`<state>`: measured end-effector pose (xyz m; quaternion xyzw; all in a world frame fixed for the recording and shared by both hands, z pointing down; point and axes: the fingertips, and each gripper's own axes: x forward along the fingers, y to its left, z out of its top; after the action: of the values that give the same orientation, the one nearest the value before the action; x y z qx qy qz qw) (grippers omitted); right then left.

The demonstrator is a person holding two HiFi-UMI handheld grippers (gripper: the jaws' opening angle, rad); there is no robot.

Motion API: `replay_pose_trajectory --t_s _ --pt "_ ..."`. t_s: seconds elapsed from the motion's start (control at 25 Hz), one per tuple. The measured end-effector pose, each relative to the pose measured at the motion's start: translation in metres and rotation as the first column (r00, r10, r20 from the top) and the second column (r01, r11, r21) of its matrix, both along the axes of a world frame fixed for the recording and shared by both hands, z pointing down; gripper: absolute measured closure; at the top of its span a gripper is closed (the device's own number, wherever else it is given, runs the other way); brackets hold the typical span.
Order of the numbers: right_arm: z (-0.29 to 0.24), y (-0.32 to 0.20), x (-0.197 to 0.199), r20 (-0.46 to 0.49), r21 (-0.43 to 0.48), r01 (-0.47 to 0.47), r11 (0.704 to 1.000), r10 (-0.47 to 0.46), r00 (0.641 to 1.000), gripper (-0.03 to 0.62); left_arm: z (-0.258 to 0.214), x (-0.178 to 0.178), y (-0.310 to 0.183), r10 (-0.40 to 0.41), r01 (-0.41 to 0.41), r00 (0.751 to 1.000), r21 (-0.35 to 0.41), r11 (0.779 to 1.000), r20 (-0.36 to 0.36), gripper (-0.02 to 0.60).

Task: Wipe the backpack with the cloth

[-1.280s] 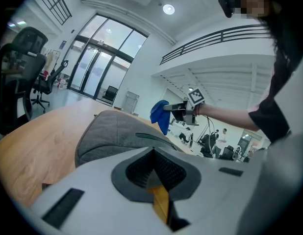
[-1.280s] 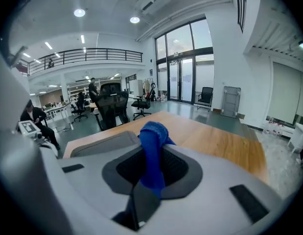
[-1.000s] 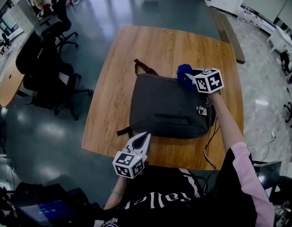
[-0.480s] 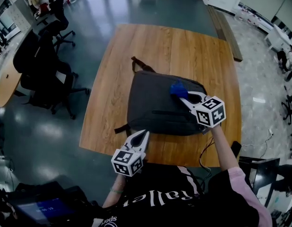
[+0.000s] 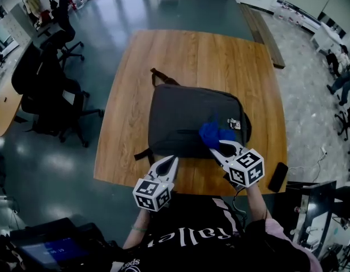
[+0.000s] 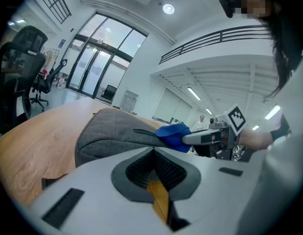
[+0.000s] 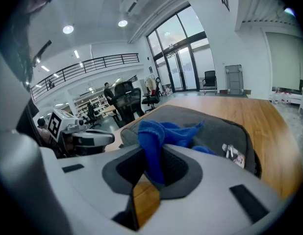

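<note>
Wooden table [image 5: 203, 55] stands mid-frame on a glossy dark floor [image 5: 112, 16]; the floor turns to pale tile at the right edge. Dark grey backpack [image 5: 186, 118] lies flat on the table's near half, one strap trailing toward the upper left. Blue cloth [image 5: 214, 133] rests on the backpack's lower right corner, clamped between the closed jaws of the right gripper [image 5: 220, 147]; the right gripper view confirms a fold of the cloth [image 7: 156, 136] pinched there, with the backpack [image 7: 215, 126] just beyond. Left gripper [image 5: 168, 164] hangs over the table's near edge, below the backpack, jaws together on nothing. A dark phone [image 5: 277, 177] lies at the table's lower right corner. Black office chairs [image 5: 47, 86] stand at upper left. Tall glass doors [image 7: 183, 67] and a railed balcony [image 7: 92, 65] bound the room.
</note>
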<state>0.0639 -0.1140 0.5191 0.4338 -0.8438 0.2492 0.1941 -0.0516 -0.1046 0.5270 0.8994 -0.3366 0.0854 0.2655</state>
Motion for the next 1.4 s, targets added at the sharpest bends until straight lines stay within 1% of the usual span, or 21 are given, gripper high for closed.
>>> replay_pose_trajectory --t_s 0.16,0.28,0.36,0.44,0.56,0.72,0.8,0.88,0.96,1.04,1.16,1.28,1.4 --pt "0.012 0.031 -0.015 0.032 -0.056 -0.002 0.998 0.004 0.999 0.528 -0.001 0.0 0.001 0.005 -0.005 1.0 -0.002 1.0 0.0 0.583" --pt "0.022 0.046 -0.027 0.029 -0.096 0.023 0.995 -0.021 0.999 0.527 0.0 0.0 -0.001 0.004 -0.004 1.0 -0.004 1.0 -0.004 0.583" --pt "0.022 0.047 -0.029 0.02 -0.099 0.039 0.994 -0.038 0.999 0.528 0.001 -0.001 -0.002 -0.002 0.002 1.0 -0.005 1.0 -0.008 0.583" --pt "0.01 0.037 -0.025 0.015 -0.076 0.045 0.996 -0.044 0.999 0.527 0.003 -0.004 -0.003 -0.014 0.013 1.0 -0.007 1.0 -0.009 0.583" --pt "-0.025 0.003 -0.01 -0.007 0.008 0.05 0.999 -0.05 0.999 0.528 0.004 -0.011 -0.007 -0.04 0.04 0.999 -0.007 0.999 -0.01 0.583" --pt "-0.075 -0.065 0.009 -0.082 0.135 0.092 0.987 -0.081 0.993 0.528 0.002 -0.023 -0.012 -0.082 0.082 0.997 -0.009 0.997 -0.012 0.583" --pt "-0.088 -0.106 0.017 -0.127 0.171 0.108 0.979 -0.086 0.988 0.526 0.002 -0.027 -0.013 -0.097 0.097 0.995 -0.009 0.995 -0.012 0.583" --pt "-0.091 -0.15 0.023 -0.171 0.185 0.118 0.976 -0.086 0.982 0.528 0.003 -0.03 -0.015 -0.107 0.107 0.994 -0.008 0.994 -0.012 0.583" --pt "-0.085 -0.194 0.028 -0.2 0.175 0.12 0.977 -0.084 0.976 0.528 0.004 -0.033 -0.016 -0.118 0.118 0.993 -0.006 0.993 -0.01 0.583" --pt "-0.073 -0.233 0.028 -0.22 0.145 0.115 0.983 -0.081 0.972 0.527 0.005 -0.035 -0.017 -0.131 0.131 0.991 -0.005 0.991 -0.007 0.583" --pt "-0.046 -0.27 0.022 -0.26 0.087 0.121 0.989 -0.095 0.961 0.527 0.004 -0.041 -0.018 -0.153 0.153 0.988 -0.006 0.988 -0.002 0.583" --pt "-0.016 -0.278 0.011 -0.305 0.018 0.136 0.991 -0.124 0.944 0.527 0.003 -0.047 -0.017 -0.175 0.175 0.985 -0.008 0.984 0.001 0.583" --pt "-0.008 -0.266 -0.006 -0.283 0.002 0.171 0.985 -0.163 0.945 0.527 0.003 -0.052 -0.017 -0.195 0.195 0.981 -0.008 0.981 0.002 0.583"
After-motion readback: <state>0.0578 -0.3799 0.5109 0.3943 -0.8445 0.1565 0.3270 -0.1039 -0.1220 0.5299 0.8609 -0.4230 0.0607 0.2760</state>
